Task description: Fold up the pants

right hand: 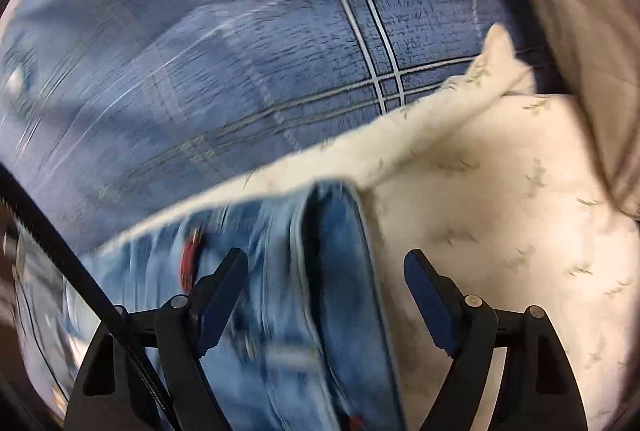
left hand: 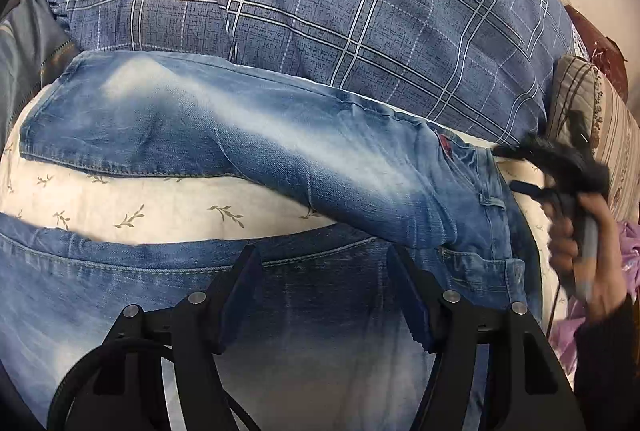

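Faded blue jeans (left hand: 280,151) lie spread on a white sheet with leaf print (left hand: 160,207), legs apart and pointing left, waistband (left hand: 492,199) at the right. My left gripper (left hand: 322,255) hovers open over the nearer leg, with nothing between its fingers. At the right of the left wrist view a hand (left hand: 580,231) holds my right gripper (left hand: 510,169) just beside the waistband. The right wrist view is blurred. There the right gripper (right hand: 325,257) stands open above the jeans' waist end (right hand: 344,291), pads clear of the denim.
A bulky blue plaid quilt (left hand: 320,11) lies behind the jeans, also filling the upper right wrist view as the quilt (right hand: 240,71). A striped pillow (left hand: 576,103) and purple cloth (left hand: 632,251) sit at the right. Bare sheet (right hand: 500,191) extends right of the waistband.
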Motion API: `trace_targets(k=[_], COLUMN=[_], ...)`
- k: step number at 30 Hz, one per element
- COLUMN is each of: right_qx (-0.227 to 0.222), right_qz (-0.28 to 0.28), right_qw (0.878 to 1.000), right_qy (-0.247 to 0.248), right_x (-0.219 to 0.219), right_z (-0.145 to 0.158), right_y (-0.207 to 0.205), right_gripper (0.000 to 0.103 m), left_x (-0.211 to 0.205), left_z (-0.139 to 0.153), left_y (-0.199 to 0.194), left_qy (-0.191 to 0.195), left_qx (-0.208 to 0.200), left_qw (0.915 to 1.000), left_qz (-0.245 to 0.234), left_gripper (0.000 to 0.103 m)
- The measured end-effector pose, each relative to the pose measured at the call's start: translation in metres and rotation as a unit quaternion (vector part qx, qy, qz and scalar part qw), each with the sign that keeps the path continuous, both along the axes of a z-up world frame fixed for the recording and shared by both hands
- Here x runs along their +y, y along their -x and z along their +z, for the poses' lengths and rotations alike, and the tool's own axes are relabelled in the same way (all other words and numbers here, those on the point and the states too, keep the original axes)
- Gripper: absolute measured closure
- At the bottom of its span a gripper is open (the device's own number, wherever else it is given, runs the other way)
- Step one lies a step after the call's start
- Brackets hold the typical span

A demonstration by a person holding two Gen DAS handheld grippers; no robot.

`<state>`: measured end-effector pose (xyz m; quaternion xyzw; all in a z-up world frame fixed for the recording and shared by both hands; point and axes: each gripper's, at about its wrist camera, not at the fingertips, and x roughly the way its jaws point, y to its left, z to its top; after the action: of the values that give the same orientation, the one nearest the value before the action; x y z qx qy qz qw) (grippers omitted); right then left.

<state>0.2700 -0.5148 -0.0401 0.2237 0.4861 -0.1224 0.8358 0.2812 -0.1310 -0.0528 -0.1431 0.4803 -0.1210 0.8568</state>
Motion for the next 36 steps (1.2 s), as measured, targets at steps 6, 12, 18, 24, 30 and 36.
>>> trace_targets(k=[6, 12, 18, 24, 30, 36], right_qx=[0.054, -0.058, -0.145, -0.142, -0.104, -0.09], right_qz=[0.031, 0.074, 0.053, 0.058, 0.063, 0.082], right_qw=[0.998, 0.992, 0.987, 0.988, 0.991, 0.991], right_qy=[0.021, 0.083, 0.049, -0.023, -0.056, -0.051], right_x=[0.014, 0.059, 0.088, 0.091, 0.083, 0.082], right_z=[-0.021, 0.056, 0.067, 0.044, 0.026, 0.021], right_y=[-0.039, 0.031, 0.137, 0.167, 0.176, 0.172], right_gripper=[0.074, 0.093, 0.095, 0.095, 0.095, 0.095], left_x=[0.016, 0.031, 0.047, 0.052, 0.044, 0.048], left_z=[0.018, 0.027, 0.034, 0.046, 0.038, 0.01], left_y=[0.015, 0.025, 0.027, 0.0, -0.048, -0.069], left_qy=[0.014, 0.062, 0.15, 0.207, 0.219, 0.171], left_qx=[-0.012, -0.023, -0.007, 0.029, 0.056, 0.115], left_qw=[0.9998, 0.9977, 0.9885, 0.9779, 0.9733, 0.9748], left_qz=[-0.006, -0.014, -0.02, 0.002, 0.042, 0.086], left_gripper=[0.038, 0.038, 0.037, 0.034, 0.033, 0.097])
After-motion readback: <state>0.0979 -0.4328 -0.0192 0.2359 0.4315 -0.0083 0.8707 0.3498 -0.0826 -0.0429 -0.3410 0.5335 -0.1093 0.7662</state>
